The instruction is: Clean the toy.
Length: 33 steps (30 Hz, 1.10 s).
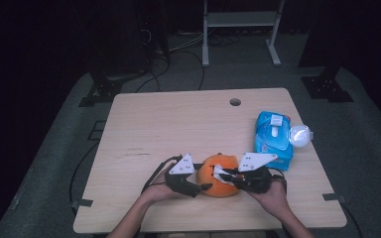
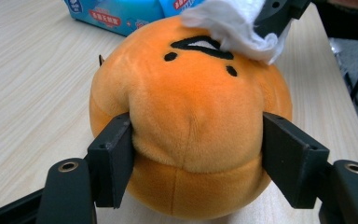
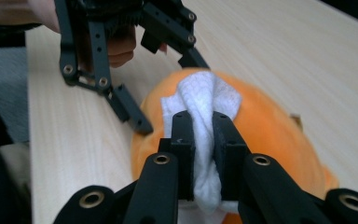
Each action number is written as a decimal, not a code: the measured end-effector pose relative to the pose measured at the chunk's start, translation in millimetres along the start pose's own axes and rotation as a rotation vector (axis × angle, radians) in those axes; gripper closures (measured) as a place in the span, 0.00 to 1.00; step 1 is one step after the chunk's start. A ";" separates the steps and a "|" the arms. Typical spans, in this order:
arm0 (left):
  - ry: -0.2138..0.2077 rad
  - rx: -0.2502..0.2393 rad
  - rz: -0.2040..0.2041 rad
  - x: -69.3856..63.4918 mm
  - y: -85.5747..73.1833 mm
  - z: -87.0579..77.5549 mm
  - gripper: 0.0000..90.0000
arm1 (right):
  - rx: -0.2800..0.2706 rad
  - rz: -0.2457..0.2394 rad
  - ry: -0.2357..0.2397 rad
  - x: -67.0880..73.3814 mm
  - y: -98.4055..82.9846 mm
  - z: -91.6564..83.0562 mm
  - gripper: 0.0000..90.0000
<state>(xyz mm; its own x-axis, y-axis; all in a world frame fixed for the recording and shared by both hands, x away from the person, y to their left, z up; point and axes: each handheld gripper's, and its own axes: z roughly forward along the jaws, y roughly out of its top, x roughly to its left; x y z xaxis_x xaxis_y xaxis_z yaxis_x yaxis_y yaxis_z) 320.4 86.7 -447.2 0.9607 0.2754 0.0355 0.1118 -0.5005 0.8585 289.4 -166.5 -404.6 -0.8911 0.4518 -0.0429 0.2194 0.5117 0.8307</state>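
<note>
A round orange plush toy point(image 1: 218, 179) with a small black face sits near the table's front edge. My left gripper point(image 1: 204, 187) grips it from the left. In the left gripper view both pads point(image 2: 114, 154) press dents into the sides of the plush toy point(image 2: 191, 116). My right gripper point(image 1: 228, 173) comes in from the right, shut on a white wipe point(image 1: 220, 171). The wipe point(image 3: 203, 98) is pinched between its jaws point(image 3: 201, 135) and lies on top of the plush toy point(image 3: 265, 126). The wipe point(image 2: 228, 23) rests just above the toy's face.
A blue pack of wet wipes point(image 1: 273, 141) lies at the table's right side, its round white lid point(image 1: 299, 135) flipped open. A cable hole point(image 1: 235, 102) sits near the far edge. The wooden table point(image 1: 168, 124) is bare on its left half.
</note>
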 end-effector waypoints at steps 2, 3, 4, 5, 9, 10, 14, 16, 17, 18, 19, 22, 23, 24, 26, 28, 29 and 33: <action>-0.002 -0.012 -0.015 1.4 -2.2 -0.9 0.34 | 0.014 -0.008 -0.027 -6.0 4.9 -1.0 0.89; -0.002 -0.012 -0.015 1.4 -2.2 -0.9 0.34 | 0.014 -0.008 -0.027 -6.0 4.9 -1.0 0.89; -0.007 -0.019 -0.036 3.8 -3.4 -0.8 0.32 | 0.026 0.030 -0.050 -19.4 -0.7 -5.6 0.89; -0.007 -0.019 -0.036 3.8 -3.4 -0.8 0.30 | 0.026 0.030 -0.050 -19.4 -0.7 -5.6 0.89; -0.001 -0.068 -0.117 9.3 4.3 -4.2 0.16 | 0.024 0.098 -0.055 -27.9 -14.5 -10.4 0.89; -0.003 -0.089 -0.128 8.8 5.6 -4.4 0.15 | 0.022 0.090 -0.054 -24.8 -13.0 -9.6 0.89; 0.041 -0.072 -0.065 2.4 7.4 -0.6 0.29 | 0.009 0.056 -0.030 -12.8 -4.8 -1.8 0.88; 0.038 -0.073 -0.080 4.4 5.3 -1.6 0.32 | 0.012 0.043 -0.034 -11.0 -3.8 -1.2 0.88; 0.033 -0.072 -0.096 7.4 3.0 -3.4 0.34 | 0.012 0.031 -0.033 -10.6 -3.7 -1.4 0.88; 0.034 -0.075 -0.128 12.4 -0.2 -5.4 0.35 | 0.012 0.048 -0.027 -15.2 -6.4 -4.4 0.88; 0.034 -0.075 -0.128 12.4 -0.2 -5.4 0.35 | 0.012 0.048 -0.027 -15.2 -6.4 -4.4 0.88; 0.031 -0.094 -0.237 23.0 -7.0 -7.7 0.33 | 0.035 0.071 -0.064 -23.6 -16.2 -10.5 0.88; 0.031 -0.094 -0.237 23.0 -7.0 -7.7 0.33 | 0.035 0.071 -0.064 -23.6 -16.2 -10.5 0.88; 0.032 -0.100 -0.246 23.8 -7.4 -7.3 0.33 | 0.031 0.080 -0.061 -23.1 -18.3 -13.6 0.88; 0.053 -0.100 -0.256 21.8 -4.9 -4.9 0.33 | 0.022 0.068 -0.040 -17.2 -15.1 -13.1 0.88; 0.071 -0.104 -0.253 19.8 -2.5 -2.0 0.33 | 0.002 0.053 0.026 -9.7 -8.5 -7.4 0.88; 0.071 -0.104 -0.253 19.8 -2.5 -2.0 0.32 | 0.005 0.037 0.037 -6.4 -5.7 -4.3 0.88; 0.093 -0.117 -0.218 19.5 -0.6 -6.7 0.19 | 0.033 0.014 0.010 -7.0 -2.1 2.0 0.88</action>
<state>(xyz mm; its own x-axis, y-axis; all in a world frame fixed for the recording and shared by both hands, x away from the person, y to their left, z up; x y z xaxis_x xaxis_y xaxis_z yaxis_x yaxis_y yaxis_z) 337.4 97.9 -443.5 0.8889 0.4435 -0.1150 0.2785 -0.3238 0.9042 296.0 -169.3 -407.2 -0.8916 0.4521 -0.0261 0.2446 0.5295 0.8123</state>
